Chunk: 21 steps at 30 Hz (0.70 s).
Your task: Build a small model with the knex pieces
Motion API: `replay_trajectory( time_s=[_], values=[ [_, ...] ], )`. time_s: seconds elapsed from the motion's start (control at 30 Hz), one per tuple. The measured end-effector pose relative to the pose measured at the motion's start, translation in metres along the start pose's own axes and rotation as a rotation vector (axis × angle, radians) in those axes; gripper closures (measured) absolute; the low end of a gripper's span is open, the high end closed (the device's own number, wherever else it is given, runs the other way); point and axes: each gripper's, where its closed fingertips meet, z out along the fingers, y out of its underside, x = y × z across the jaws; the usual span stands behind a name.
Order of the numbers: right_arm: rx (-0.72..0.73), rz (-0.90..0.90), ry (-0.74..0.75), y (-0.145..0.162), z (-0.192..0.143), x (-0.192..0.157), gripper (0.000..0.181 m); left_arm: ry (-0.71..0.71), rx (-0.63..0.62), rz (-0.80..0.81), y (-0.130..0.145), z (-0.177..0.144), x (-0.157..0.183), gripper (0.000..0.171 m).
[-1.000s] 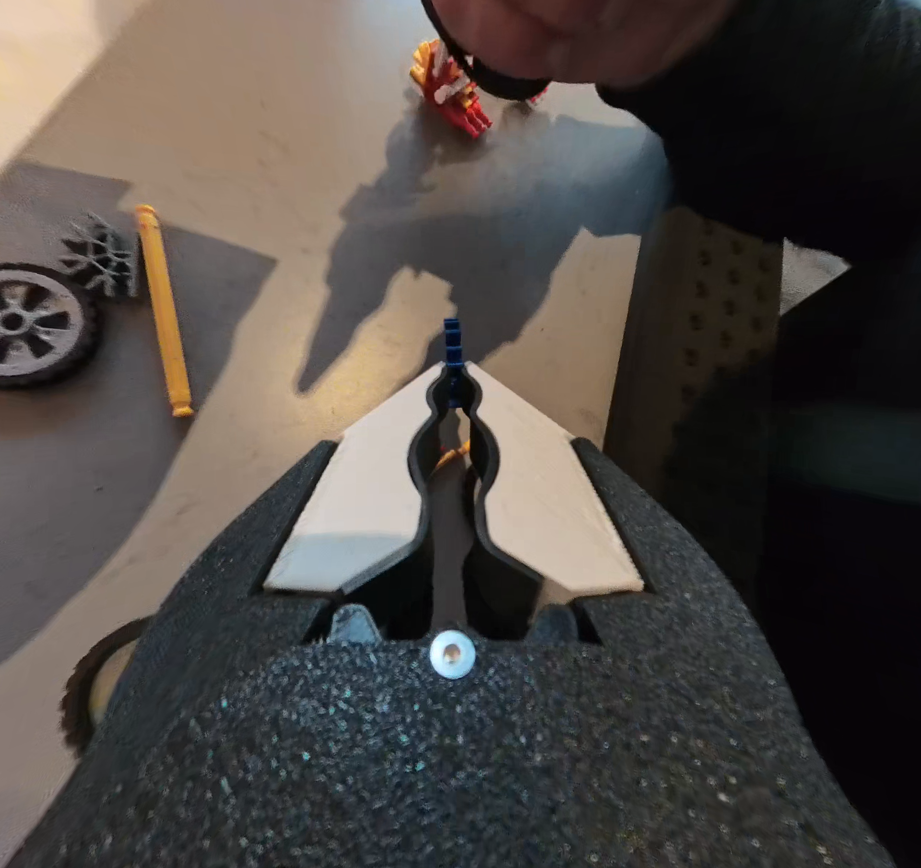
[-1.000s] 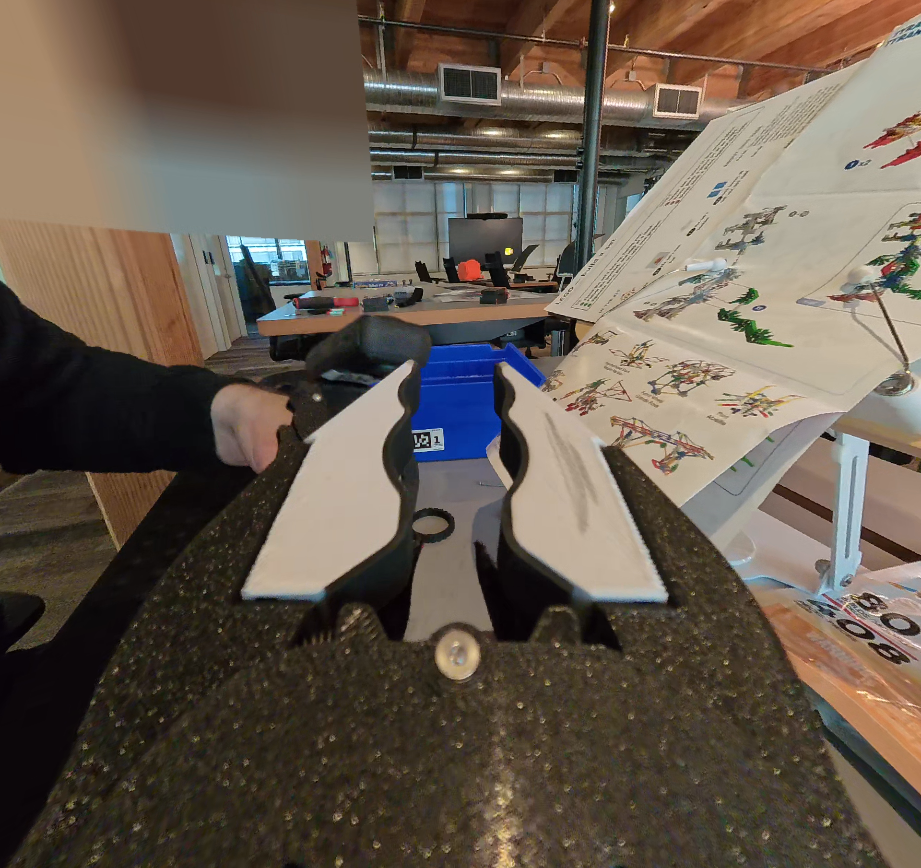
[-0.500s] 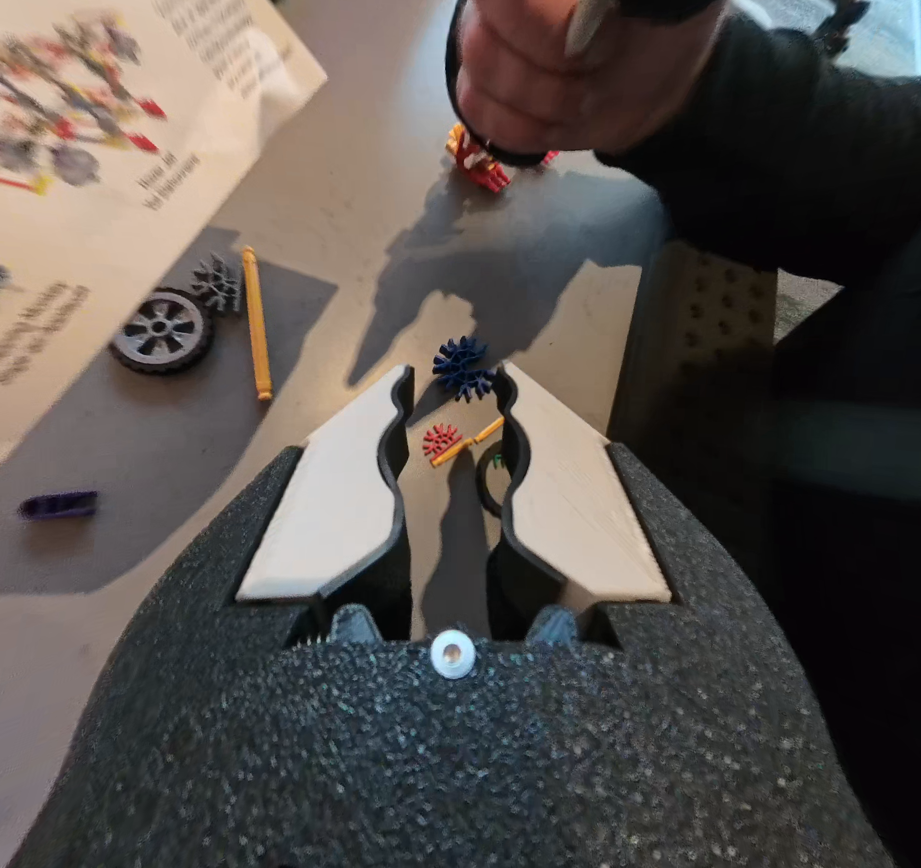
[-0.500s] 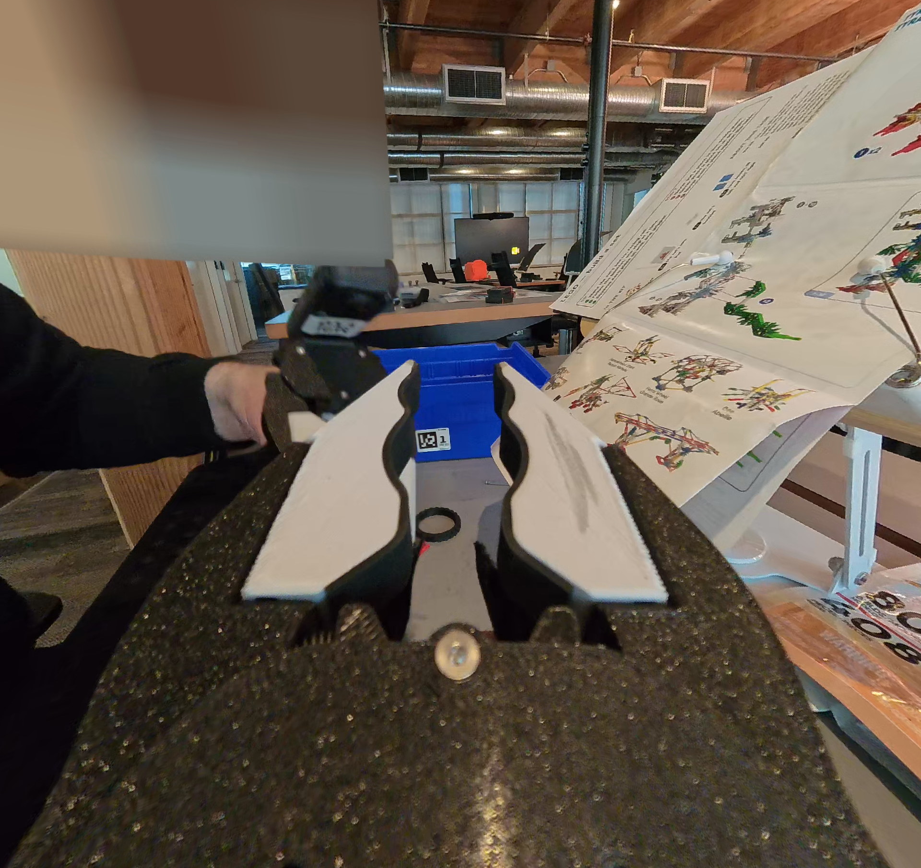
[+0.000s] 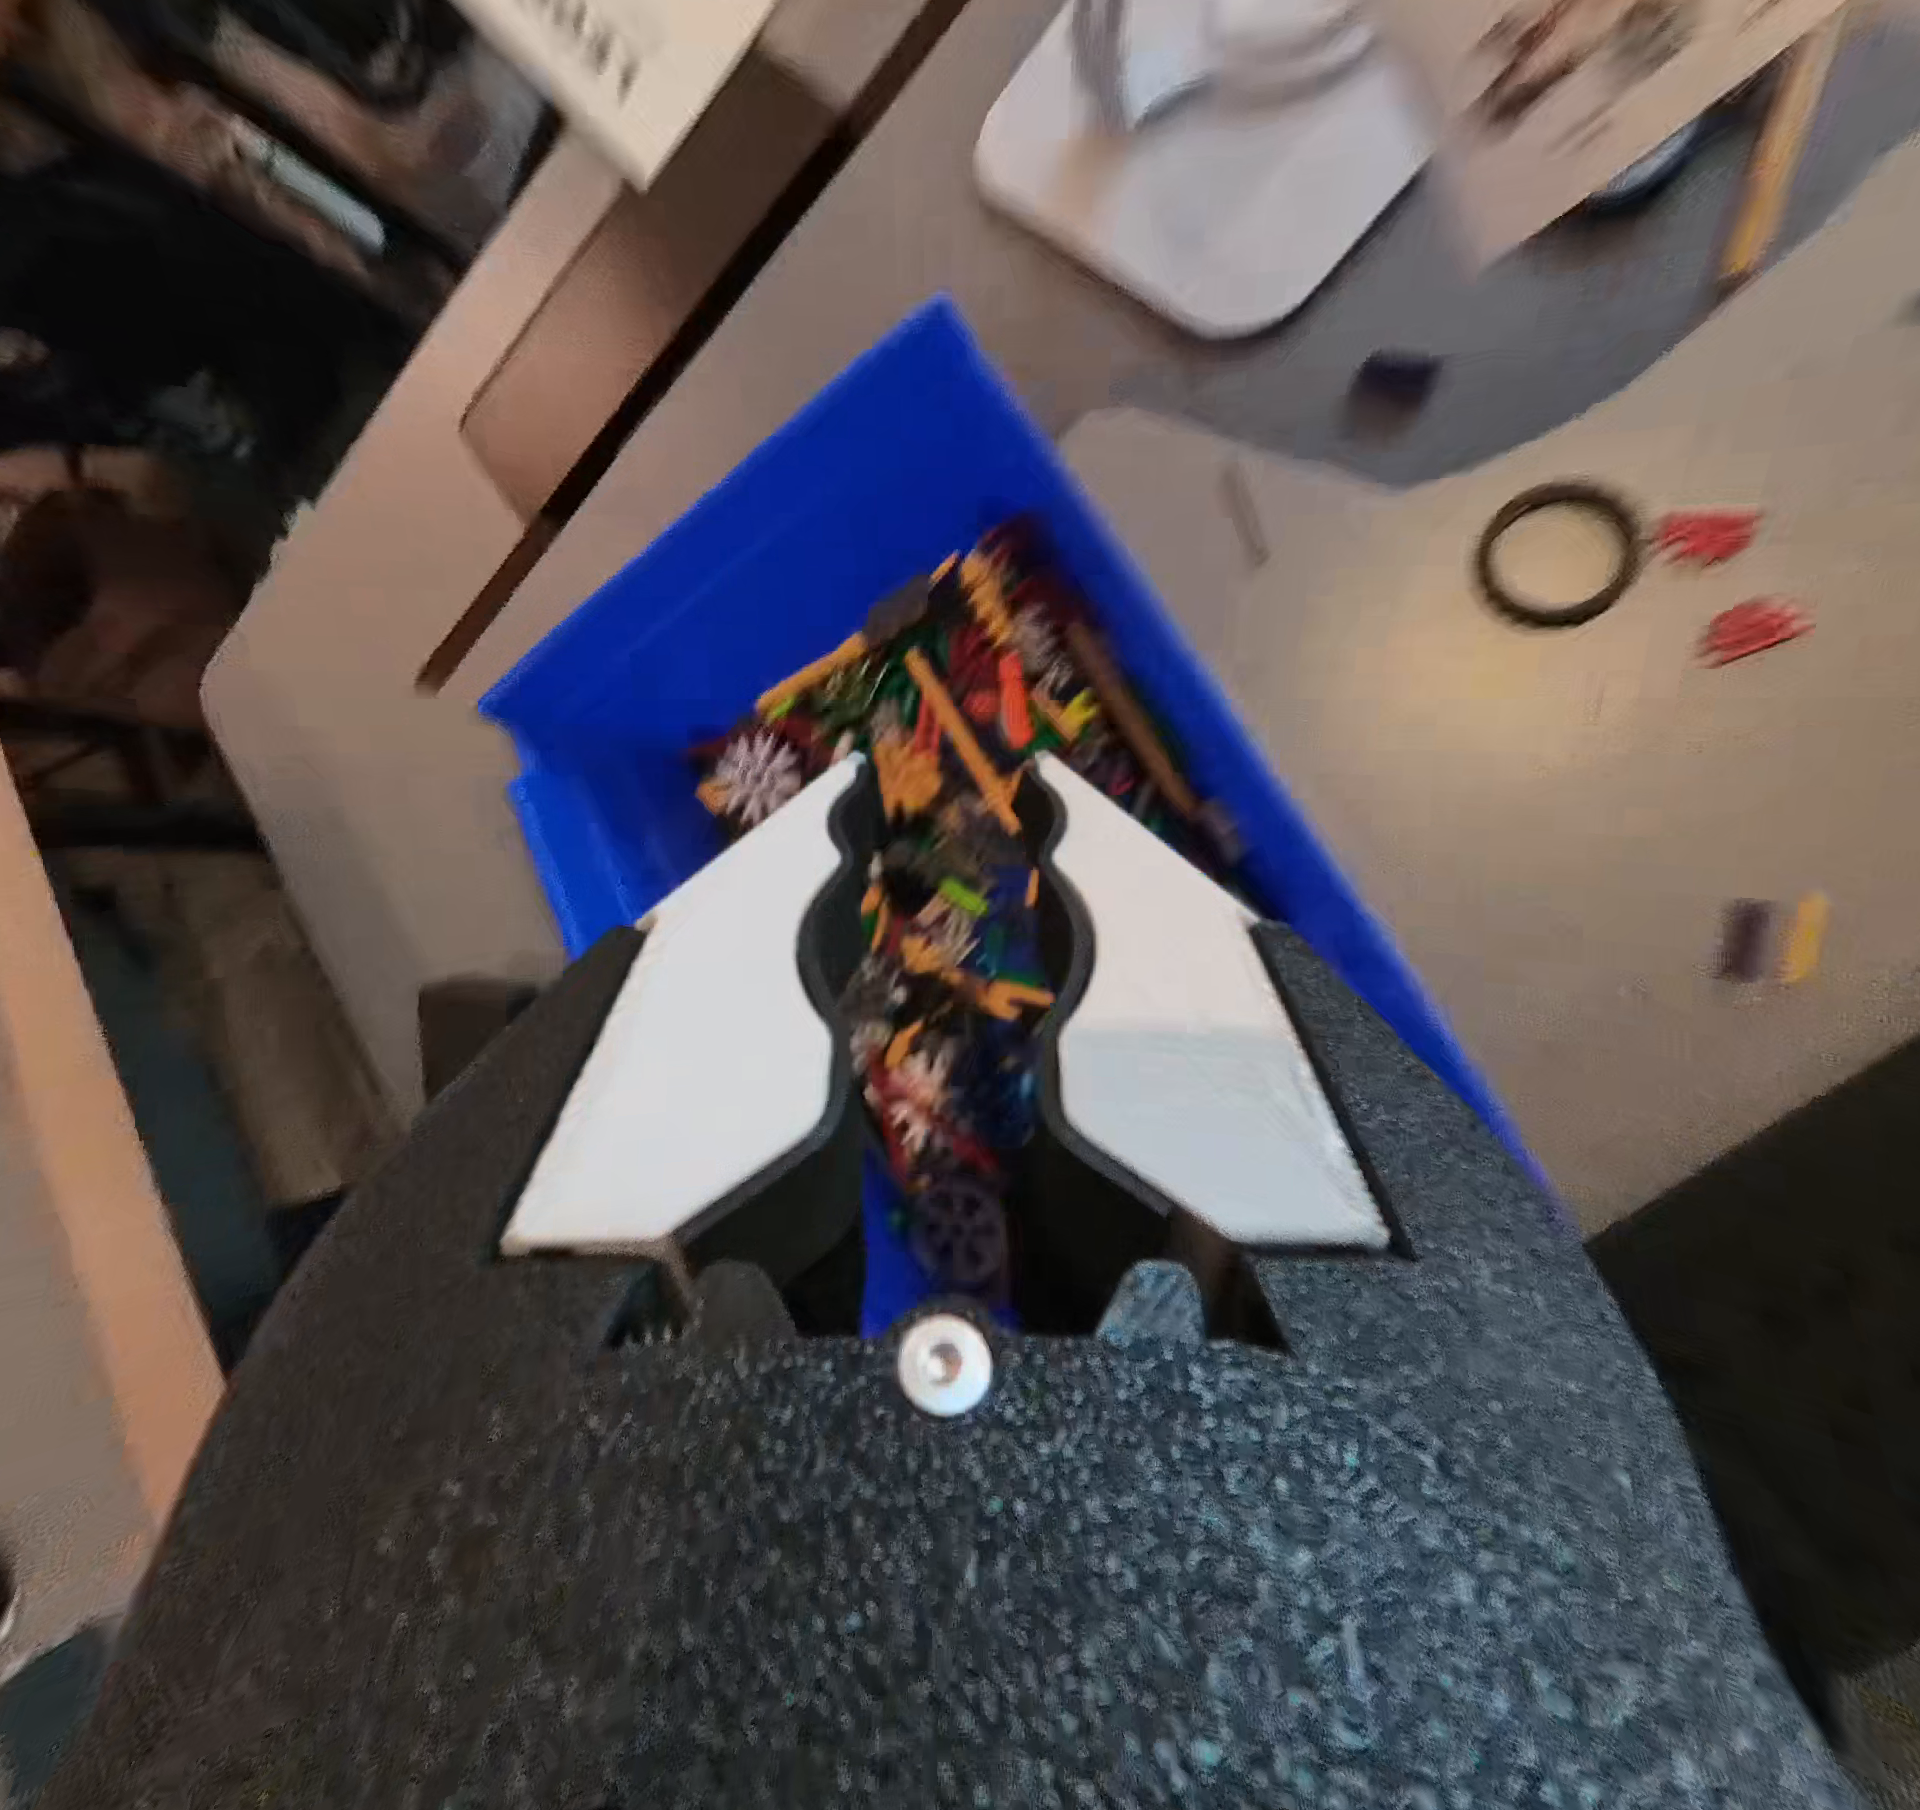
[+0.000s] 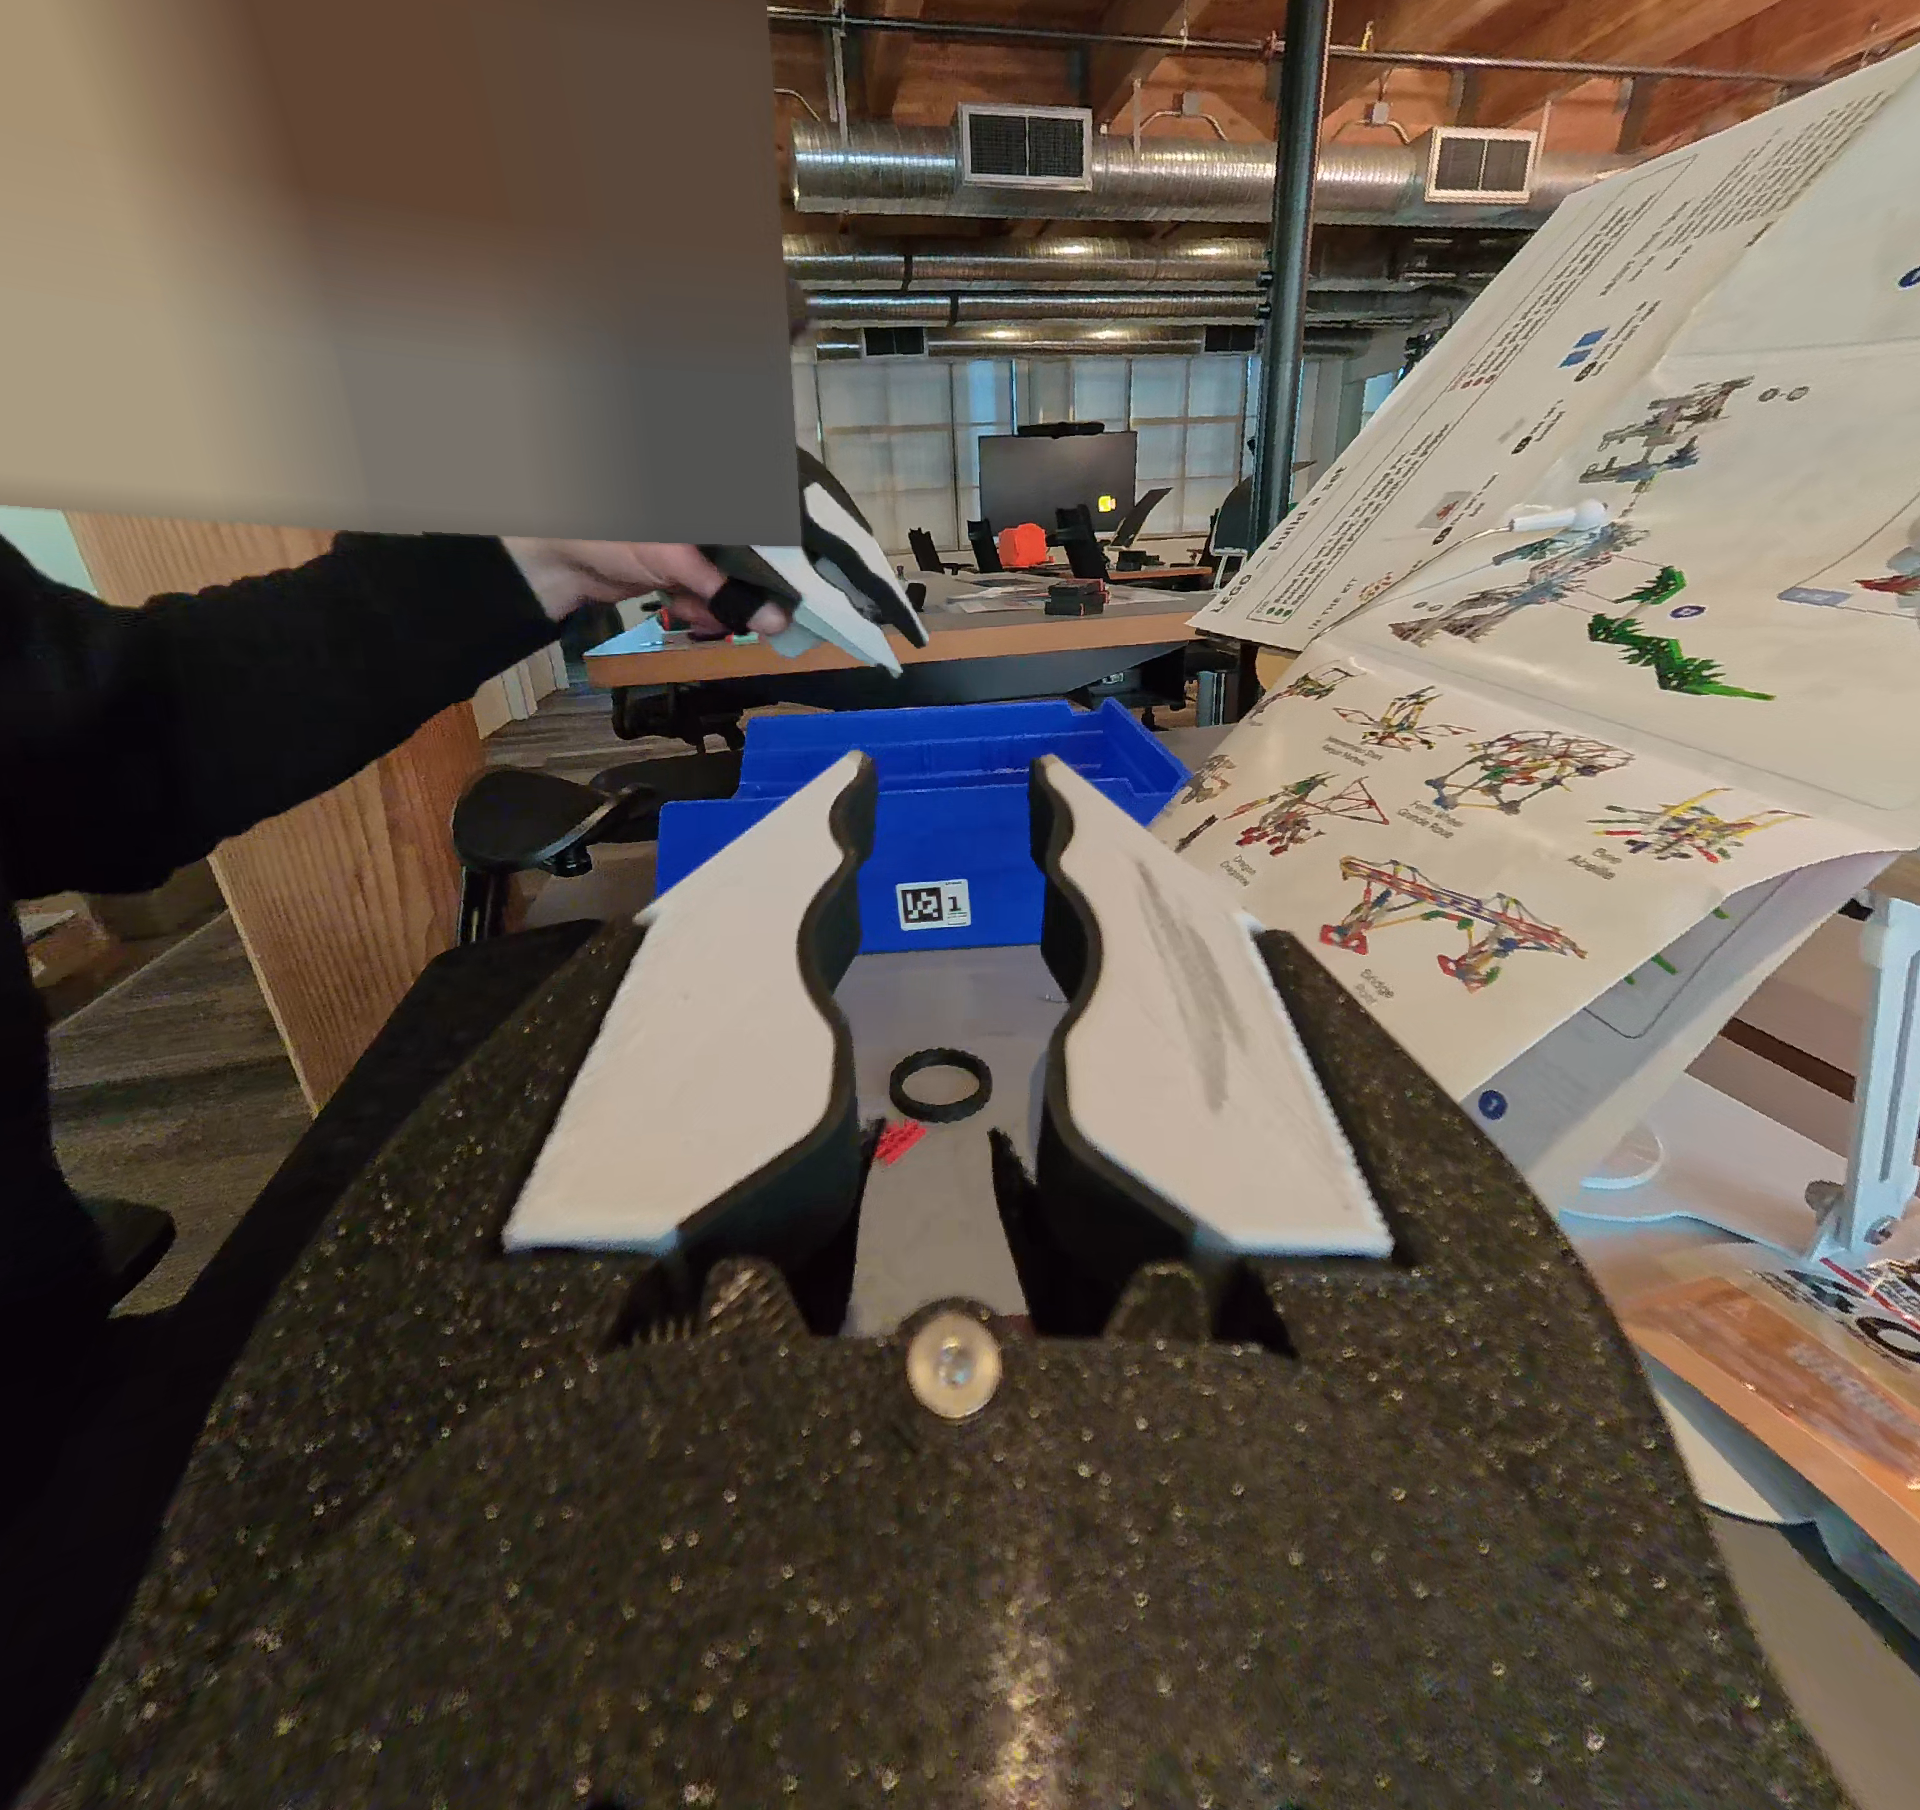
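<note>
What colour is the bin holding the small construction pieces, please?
Bright blue; the bin shows best in the left wrist view.

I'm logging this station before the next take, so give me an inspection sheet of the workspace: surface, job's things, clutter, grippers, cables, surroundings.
Surface: grey tabletop, bare between the loose parts.
Job's things: blue plastic bin heaped with mixed coloured construction-toy pieces; black rubber tyre ring and small red connector on the table.
Clutter: large printed instruction sheet propped on a white stand; two more red pieces beside the ring, blurred.
Grippers: left gripper open, empty, above the bin; right gripper open, empty, above the table near the ring.
Cables: nothing seen.
Surroundings: open office with desks, a dark monitor, wooden ceiling and metal ducts.
</note>
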Motion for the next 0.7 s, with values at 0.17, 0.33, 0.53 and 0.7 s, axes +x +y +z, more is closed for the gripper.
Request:
replay_trajectory(
  time_s=[0.17, 0.33, 0.53, 0.7],
  values=[
    [-0.012, -0.004, -0.001, 0.003, 0.001, 0.0, 0.152, 0.009, -0.162, -0.016, 0.05, 0.035, -0.026, 0.145],
    [-0.025, -0.002, -0.004, 0.007, 0.002, 0.0, 0.152, 0.009, -0.255, 0.098, 0.066, 0.079, -0.034, 0.139],
    [-0.027, -0.001, -0.004, 0.007, 0.002, 0.0, 0.152, 0.029, -0.378, 0.228, 0.084, 0.123, -0.049, 0.131],
    [-0.025, 0.002, -0.004, 0.007, 0.002, 0.001, 0.152, 0.112, -0.443, 0.218, 0.099, 0.14, -0.051, 0.13]
  ],
)
